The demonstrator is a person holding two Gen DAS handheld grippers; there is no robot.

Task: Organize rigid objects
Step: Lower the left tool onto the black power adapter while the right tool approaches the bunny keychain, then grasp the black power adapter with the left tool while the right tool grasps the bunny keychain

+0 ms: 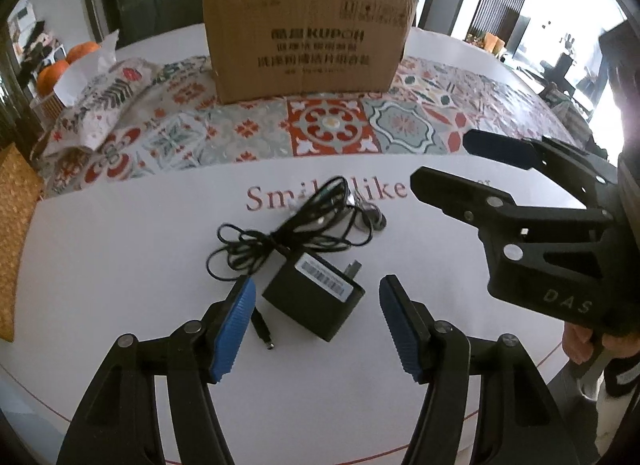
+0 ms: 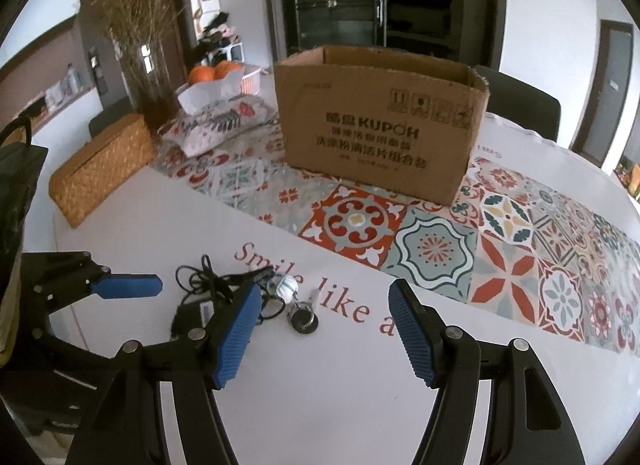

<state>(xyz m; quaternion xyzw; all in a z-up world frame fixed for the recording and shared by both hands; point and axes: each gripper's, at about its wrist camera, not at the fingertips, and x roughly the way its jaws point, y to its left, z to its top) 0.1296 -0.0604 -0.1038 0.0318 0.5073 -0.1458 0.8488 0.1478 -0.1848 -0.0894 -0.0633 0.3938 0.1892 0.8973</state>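
behind the right tool (image 2: 320, 333), the adapter (image 2: 192, 311) sits half hidden (cord tangled).

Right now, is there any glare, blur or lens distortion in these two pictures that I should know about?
Left wrist view: strong glare washes out the right edge by the window; the table rim bows from fisheye distortion, and the cardboard box print looks soft. Right wrist view: even light, no glare; the box text reads more sharply, the corners are vignetted black, and the power adapter is smeared and dark.

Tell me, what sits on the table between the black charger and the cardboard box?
In the left wrist view, the charger trails its tangled cord; then printed red lettering and patterned tiles before the box.
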